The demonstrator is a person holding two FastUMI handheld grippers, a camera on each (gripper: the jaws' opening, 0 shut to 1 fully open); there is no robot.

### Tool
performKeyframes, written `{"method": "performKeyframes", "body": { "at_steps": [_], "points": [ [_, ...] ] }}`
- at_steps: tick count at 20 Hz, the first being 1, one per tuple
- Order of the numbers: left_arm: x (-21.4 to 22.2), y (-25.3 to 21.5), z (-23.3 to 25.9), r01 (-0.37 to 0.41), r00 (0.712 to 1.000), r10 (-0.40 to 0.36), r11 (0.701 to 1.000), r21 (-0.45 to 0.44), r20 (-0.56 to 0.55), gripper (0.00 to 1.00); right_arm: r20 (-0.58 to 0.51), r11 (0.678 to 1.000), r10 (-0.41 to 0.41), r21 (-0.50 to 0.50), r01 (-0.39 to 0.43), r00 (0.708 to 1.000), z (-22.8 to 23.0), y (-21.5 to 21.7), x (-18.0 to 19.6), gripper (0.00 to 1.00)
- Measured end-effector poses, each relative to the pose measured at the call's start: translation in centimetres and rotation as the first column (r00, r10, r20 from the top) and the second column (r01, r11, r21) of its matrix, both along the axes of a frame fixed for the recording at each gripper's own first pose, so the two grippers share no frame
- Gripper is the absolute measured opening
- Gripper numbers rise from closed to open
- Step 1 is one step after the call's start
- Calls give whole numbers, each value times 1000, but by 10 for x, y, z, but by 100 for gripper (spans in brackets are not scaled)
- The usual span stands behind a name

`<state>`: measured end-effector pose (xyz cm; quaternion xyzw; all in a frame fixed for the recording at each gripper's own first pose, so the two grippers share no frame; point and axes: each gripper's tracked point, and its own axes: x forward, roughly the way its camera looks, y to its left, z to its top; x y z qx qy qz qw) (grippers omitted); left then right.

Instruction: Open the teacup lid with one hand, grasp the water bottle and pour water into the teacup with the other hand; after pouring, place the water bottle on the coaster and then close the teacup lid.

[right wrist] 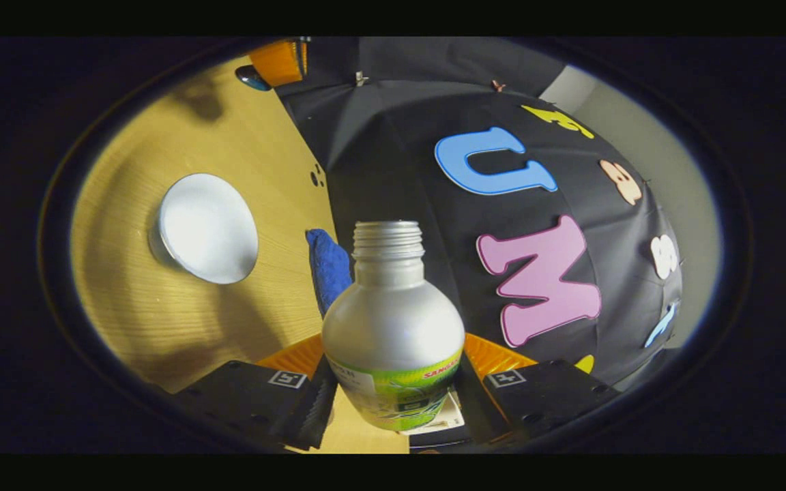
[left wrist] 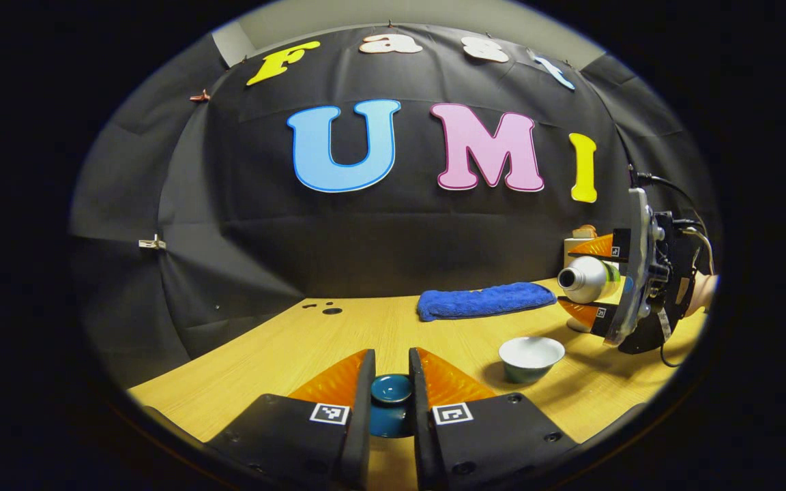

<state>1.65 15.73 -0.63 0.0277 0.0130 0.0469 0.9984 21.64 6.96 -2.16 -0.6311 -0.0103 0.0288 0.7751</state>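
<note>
We see dim, warm light from overhead. Glare whitens the cup (right wrist: 207,227) and sheens the bottle (right wrist: 393,320); soft shadows lie on the table (left wrist: 284,341). Fisheye bends the edges, where detail blurs and darkens.

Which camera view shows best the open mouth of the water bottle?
The right gripper view: the water bottle stands close between the right tongs, its threaded neck sharp. The left gripper view shows it small and far, lying sideways with the mouth dark.

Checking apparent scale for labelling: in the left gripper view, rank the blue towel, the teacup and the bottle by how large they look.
1. Blue towel, widest.
2. Teacup and bottle look alike; the bottle is partly hidden by the right tongs, so unranked.
</note>
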Motion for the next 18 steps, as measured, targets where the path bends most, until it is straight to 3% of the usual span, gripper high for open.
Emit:
{"method": "performKeyframes", "body": {
  "at_steps": [5,6,9,18],
  "points": [
    [-1,3,0,3,1000,-3,1000,5,5,30,13,991,30,-134,-28,999,0,3,-4,80],
    [-1,3,-1,4,1000,-4,1000,4,4,33,13,987,35,-156,-33,999,0,3,-6,76],
    [-1,7,-2,-1,1000,1,1000,-5,6,30,16,971,51,-234,-45,999,-2,4,-7,80],
    [0,8,-4,7,1000,-7,1000,-7,5,30,39,922,118,-376,-95,992,-6,13,-5,80]
  ]
}}
